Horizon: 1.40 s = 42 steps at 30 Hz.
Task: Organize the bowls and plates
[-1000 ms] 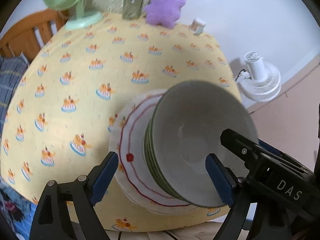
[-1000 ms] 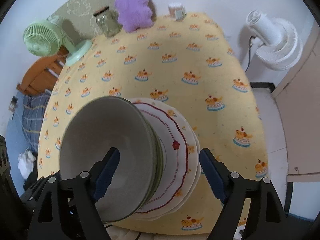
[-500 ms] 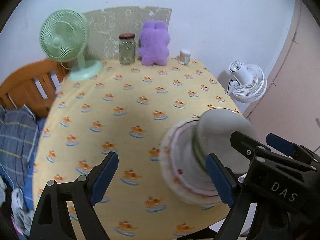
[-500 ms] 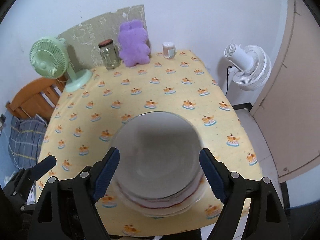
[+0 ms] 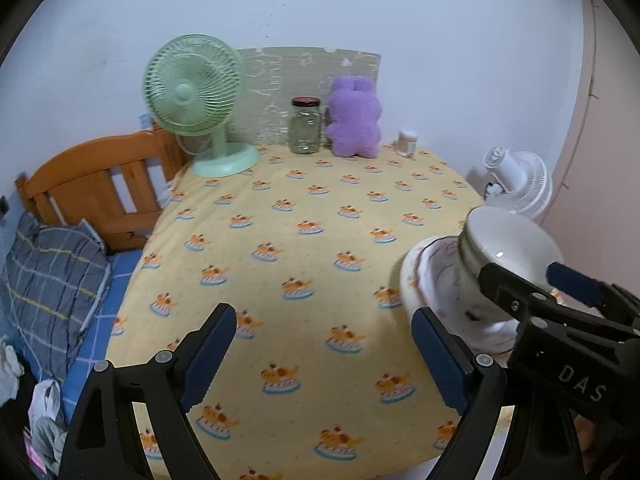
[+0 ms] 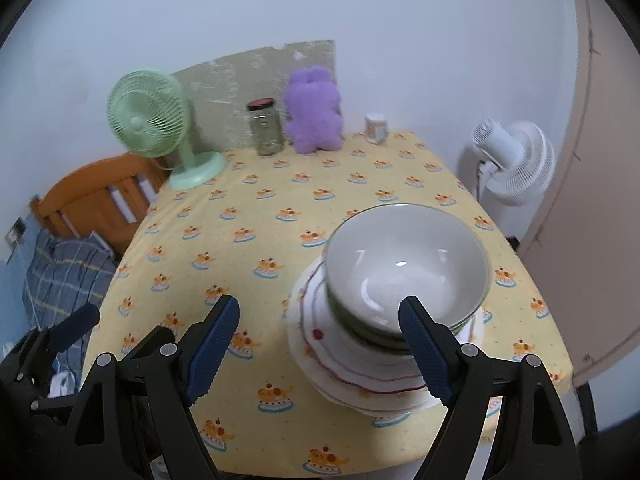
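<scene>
Plainly, the counter (image 6: 280, 216) under its yellow cloth carries one stack near its front right edge: red-trimmed plates (image 6: 352, 372) at the bottom, nested bowls (image 6: 406, 268) on top, mouths up. The right gripper (image 6: 320, 344) is the nearer one; the stack lies just ahead and slightly right of its centre, its right finger overlapping the bowl rim in view, its jaws spread and empty. For the left gripper (image 5: 320, 354), jaws likewise released, the stack sits off to the right, beyond its right finger.
</scene>
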{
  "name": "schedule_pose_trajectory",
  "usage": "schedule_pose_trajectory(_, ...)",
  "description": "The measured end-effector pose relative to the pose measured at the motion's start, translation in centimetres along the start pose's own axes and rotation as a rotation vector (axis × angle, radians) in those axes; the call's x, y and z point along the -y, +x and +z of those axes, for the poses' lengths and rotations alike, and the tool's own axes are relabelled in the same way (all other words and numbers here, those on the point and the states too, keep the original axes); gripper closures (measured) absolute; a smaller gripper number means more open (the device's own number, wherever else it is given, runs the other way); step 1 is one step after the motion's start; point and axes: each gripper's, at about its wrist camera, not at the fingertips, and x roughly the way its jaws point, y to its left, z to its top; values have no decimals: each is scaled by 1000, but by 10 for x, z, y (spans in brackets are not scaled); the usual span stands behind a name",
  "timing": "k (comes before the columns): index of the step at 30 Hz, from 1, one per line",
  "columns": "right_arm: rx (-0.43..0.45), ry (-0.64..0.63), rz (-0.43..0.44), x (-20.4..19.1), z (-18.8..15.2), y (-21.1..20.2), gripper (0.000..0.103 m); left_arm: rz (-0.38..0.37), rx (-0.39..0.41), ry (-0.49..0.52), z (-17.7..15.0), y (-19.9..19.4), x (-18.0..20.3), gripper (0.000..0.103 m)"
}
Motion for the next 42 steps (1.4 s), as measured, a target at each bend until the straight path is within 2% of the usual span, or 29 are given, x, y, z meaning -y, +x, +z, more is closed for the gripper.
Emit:
schedule_pose_trajectory(3, 18, 0, 9, -4, -15, -1, 19, 34, 32, -11, -18, -2, -6, 11)
schedule_pose_trajectory(7, 8, 1, 6, -8, -33, -1, 19, 58, 30, -40, -35, -4, -13, 11)
schedule_pose_trajectory(14, 32, -1, 17, -7, -46, -10, 19, 85, 52, -75, -49, -18, -22, 11)
schedule_pose_trajectory(25, 70, -21, -6, -7, -46, -21, 18, 81, 67, -91, -49, -28, -26, 8)
schedule_pose_trajectory(29, 63, -40, -16, -8, -50, -21, 18, 76, 99, -94, -48, -34, -27, 7)
schedule_pose_trajectory(42, 84, -35, -12, -6, -51, -31, 18, 91, 105, -84, -47, -39, -25, 5)
